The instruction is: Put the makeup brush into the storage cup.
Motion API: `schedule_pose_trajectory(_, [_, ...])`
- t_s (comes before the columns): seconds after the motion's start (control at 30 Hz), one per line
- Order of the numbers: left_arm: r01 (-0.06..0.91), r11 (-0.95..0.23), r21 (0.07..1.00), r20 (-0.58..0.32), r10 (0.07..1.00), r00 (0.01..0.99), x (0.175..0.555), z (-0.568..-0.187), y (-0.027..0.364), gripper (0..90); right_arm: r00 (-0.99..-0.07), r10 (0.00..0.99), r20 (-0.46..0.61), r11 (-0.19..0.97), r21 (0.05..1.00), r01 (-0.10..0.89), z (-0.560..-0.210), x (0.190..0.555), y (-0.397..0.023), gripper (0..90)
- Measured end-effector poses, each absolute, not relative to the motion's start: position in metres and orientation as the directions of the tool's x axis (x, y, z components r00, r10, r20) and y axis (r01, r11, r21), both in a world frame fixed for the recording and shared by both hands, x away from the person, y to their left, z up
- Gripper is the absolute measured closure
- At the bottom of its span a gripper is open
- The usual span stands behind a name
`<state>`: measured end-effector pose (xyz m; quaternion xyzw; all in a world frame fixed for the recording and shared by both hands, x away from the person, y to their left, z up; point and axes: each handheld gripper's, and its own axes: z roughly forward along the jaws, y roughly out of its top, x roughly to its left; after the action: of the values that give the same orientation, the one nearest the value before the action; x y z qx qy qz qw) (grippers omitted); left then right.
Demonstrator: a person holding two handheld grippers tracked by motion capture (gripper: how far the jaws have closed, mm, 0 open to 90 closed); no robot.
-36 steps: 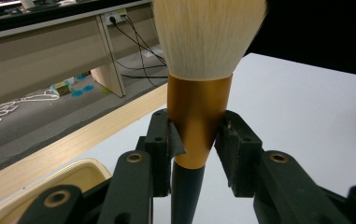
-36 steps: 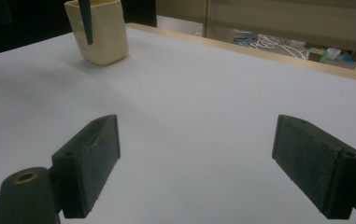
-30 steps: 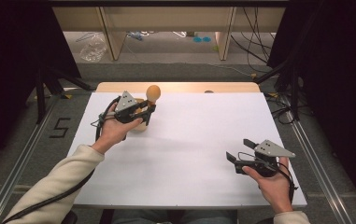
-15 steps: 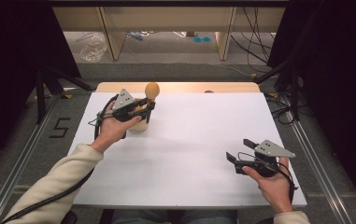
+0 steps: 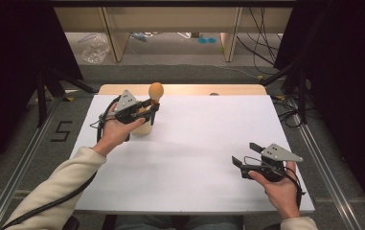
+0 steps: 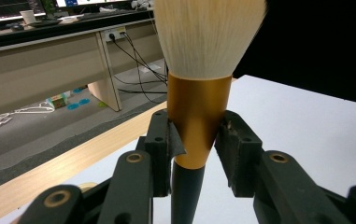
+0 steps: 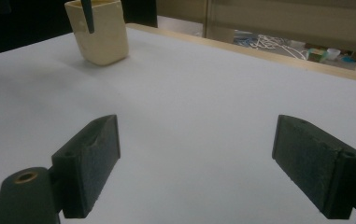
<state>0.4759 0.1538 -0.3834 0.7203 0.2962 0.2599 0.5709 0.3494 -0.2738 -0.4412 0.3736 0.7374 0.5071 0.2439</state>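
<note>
Left gripper (image 5: 152,109) clamped on brush (image 6: 199,88) at its gold collar, pads (image 6: 163,140) pressing both sides, bristles upward. Right gripper (image 5: 242,160) spread wide, nothing between, hovering low over table (image 5: 194,143), well apart from cup (image 7: 100,32).

Table: white top, wooden strip along far edge behind cup. Cup: cream, upright, near far left corner, just beside left gripper. Brush: upright above cup, dark handle tip (image 7: 88,16) dipping inside cup mouth, round tuft (image 5: 156,90) well above cup rim.
</note>
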Motion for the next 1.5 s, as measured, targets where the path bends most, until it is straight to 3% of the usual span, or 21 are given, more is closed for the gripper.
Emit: schedule_pose_trajectory(1.5, [0.122, -0.132, 0.984, 0.014, 0.733, 0.68, 0.479, -0.37, 0.159, 66.9, -0.609, 0.792, 0.033, 0.193, 0.934, 0.301, -0.442, 0.35, -0.273, 16.1])
